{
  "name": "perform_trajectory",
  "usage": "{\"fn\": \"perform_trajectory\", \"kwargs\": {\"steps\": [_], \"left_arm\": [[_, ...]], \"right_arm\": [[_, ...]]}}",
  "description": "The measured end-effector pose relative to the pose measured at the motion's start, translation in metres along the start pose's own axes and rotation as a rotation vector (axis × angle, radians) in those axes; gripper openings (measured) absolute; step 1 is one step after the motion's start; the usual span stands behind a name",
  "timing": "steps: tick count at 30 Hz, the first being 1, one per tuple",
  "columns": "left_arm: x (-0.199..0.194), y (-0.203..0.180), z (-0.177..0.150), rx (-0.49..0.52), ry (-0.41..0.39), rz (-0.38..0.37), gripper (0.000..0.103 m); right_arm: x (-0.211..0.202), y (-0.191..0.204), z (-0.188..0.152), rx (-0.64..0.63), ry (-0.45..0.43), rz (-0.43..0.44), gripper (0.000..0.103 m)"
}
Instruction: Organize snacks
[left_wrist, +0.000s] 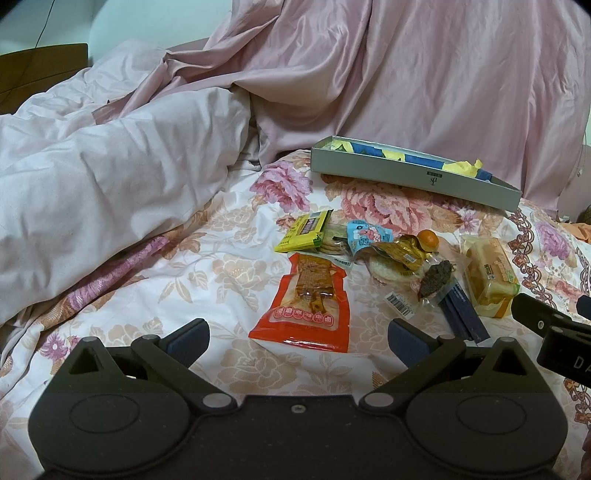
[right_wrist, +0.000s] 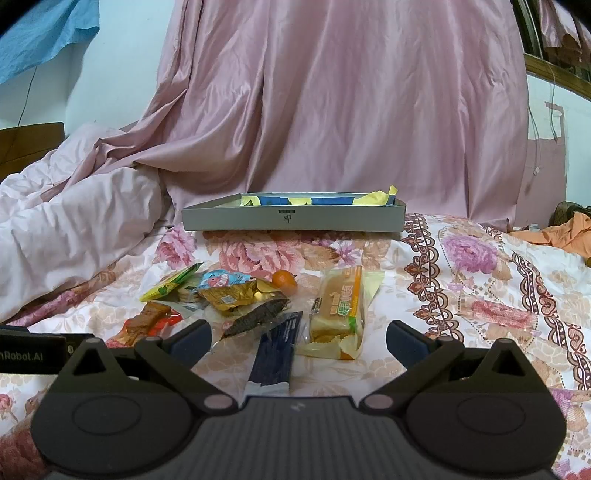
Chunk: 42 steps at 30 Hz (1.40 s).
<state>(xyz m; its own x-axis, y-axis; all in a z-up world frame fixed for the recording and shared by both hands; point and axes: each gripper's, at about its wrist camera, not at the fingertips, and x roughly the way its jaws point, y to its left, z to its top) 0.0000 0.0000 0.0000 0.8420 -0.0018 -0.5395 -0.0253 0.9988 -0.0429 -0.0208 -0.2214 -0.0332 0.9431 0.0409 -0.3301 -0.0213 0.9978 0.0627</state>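
A heap of snacks lies on a floral bedsheet (left_wrist: 229, 280). Nearest my left gripper (left_wrist: 298, 338) is a red snack pouch (left_wrist: 306, 299); the gripper is open and empty just short of it. Behind lie a yellow-green packet (left_wrist: 303, 230), a blue-white packet (left_wrist: 367, 234), a gold packet (left_wrist: 402, 253), a small orange fruit (left_wrist: 428, 238), a dark dried snack (left_wrist: 436, 278), a dark blue sachet (left_wrist: 463, 312) and a wrapped bread (left_wrist: 489, 277). My right gripper (right_wrist: 299, 339) is open and empty over the dark blue sachet (right_wrist: 275, 349), with the bread (right_wrist: 340, 310) just ahead.
A shallow grey box (left_wrist: 410, 175) (right_wrist: 295, 218) with blue and yellow paper inside sits behind the snacks. A rumpled pink duvet (left_wrist: 110, 177) rises on the left and a pink curtain (right_wrist: 332, 103) hangs behind. Orange cloth (right_wrist: 561, 232) lies far right.
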Motion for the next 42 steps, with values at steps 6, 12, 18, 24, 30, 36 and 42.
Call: {"fn": "perform_trajectory", "kwargs": {"steps": [6, 12, 18, 24, 30, 36, 42], "left_arm": [[0.000, 0.000, 0.000, 0.000, 0.000, 0.000, 0.102], [0.000, 0.000, 0.000, -0.001, 0.000, 0.000, 0.102], [0.001, -0.001, 0.000, 0.002, 0.008, 0.002, 0.102], [0.001, 0.000, -0.001, 0.008, 0.018, -0.002, 0.102], [0.008, -0.001, 0.001, 0.004, 0.039, 0.001, 0.102], [0.022, 0.003, 0.009, 0.015, 0.063, 0.008, 0.102], [0.045, 0.007, 0.024, 0.048, 0.063, 0.002, 0.102]], "right_arm": [[0.002, 0.000, -0.001, 0.000, 0.000, 0.000, 0.103], [0.002, -0.001, -0.002, 0.000, 0.000, 0.000, 0.103], [0.001, -0.001, -0.002, -0.001, 0.004, 0.000, 0.103], [0.004, 0.000, 0.000, 0.004, 0.029, 0.009, 0.103], [0.005, -0.002, 0.001, 0.020, 0.037, 0.012, 0.103], [0.013, 0.005, 0.004, -0.065, 0.052, -0.038, 0.103], [0.033, 0.010, 0.008, -0.107, 0.120, 0.045, 0.103]]}}
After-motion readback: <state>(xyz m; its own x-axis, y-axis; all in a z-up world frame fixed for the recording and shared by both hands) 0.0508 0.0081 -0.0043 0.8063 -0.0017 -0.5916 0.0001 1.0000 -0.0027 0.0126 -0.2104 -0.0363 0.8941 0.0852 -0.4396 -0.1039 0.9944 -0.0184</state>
